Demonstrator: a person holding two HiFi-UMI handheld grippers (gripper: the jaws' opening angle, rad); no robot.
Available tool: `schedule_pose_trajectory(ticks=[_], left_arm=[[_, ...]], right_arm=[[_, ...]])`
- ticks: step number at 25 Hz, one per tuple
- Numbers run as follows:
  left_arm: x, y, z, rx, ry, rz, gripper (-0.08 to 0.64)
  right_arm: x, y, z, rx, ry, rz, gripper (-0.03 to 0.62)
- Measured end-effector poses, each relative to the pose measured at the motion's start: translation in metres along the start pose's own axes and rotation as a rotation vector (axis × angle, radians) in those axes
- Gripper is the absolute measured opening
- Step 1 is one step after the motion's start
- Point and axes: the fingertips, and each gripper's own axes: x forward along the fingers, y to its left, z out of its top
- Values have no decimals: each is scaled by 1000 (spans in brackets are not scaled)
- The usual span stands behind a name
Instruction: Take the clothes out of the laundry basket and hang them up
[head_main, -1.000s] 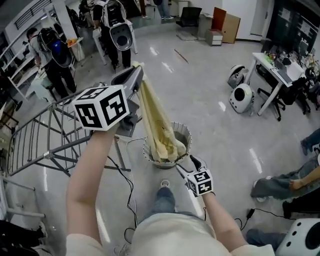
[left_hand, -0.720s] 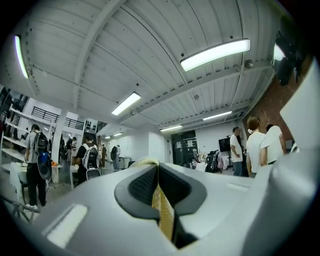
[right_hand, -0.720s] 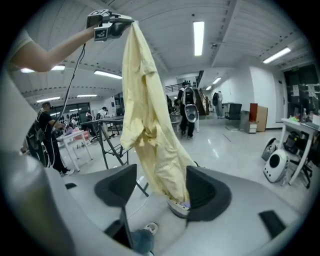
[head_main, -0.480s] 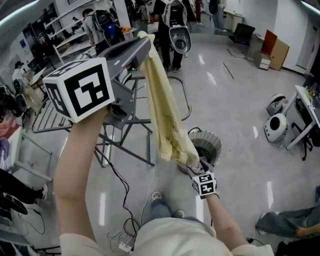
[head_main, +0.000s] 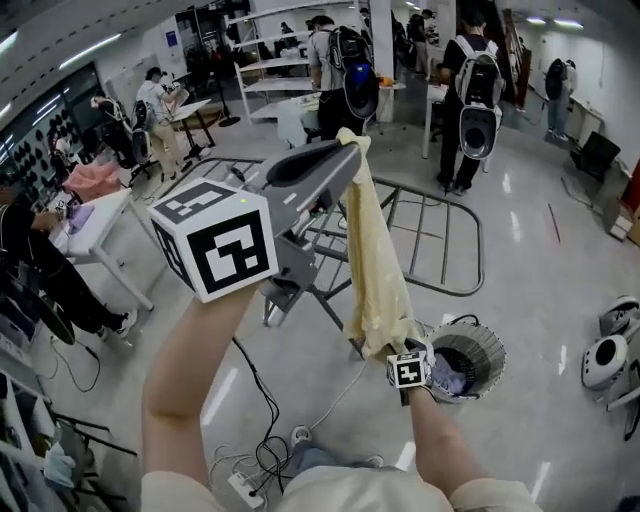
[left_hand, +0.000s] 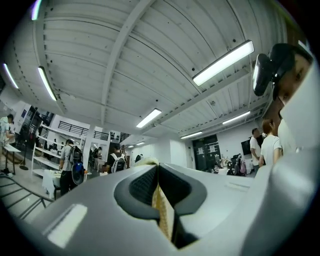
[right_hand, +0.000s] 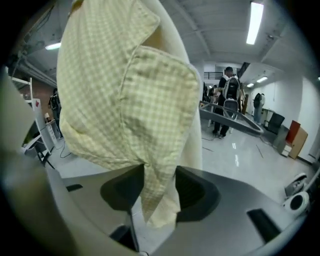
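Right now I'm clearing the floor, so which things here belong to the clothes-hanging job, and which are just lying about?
Job: garment, drying rack, basket.
Lying about: cables, power strip, white robot, table.

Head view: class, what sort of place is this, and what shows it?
Probably a robotics lab or workshop, not a home: people with backpacks, a round white machine on the floor, shelves at the back.

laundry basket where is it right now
Head view, lower right: the laundry basket stands on the floor, just right of the right gripper, nearer the camera than the drying rack.
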Motion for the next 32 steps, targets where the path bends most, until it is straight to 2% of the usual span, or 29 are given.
schedule_pose_trajectory(ticks=[4, 7, 10, 15, 19, 26, 28, 32], left_arm=[[-53, 42, 16, 39, -9, 108, 17], [-88, 89, 29, 91, -32, 209, 17], [-129, 148, 34, 91, -50, 324, 17], [-193, 242, 13, 130, -10, 467, 17], [-221, 304, -31, 160, 87, 541, 18], [-284, 400, -118, 97, 216, 623, 18], [-296, 414, -150, 80, 255, 625, 18], [-301, 416, -231, 21, 351, 568, 18]], right_arm=[[23, 32, 40, 23, -40, 2, 80], [33, 54, 71, 7, -78, 73, 55], [38, 74, 99, -70, -106, 115, 43], [37, 92, 149, -117, -171, 136, 40], [32, 106, 184, -195, -185, 175, 40], [22, 158, 251, -309, -151, 255, 40], [16, 168, 265, -321, -154, 261, 40], [10, 183, 289, -362, -171, 233, 40]])
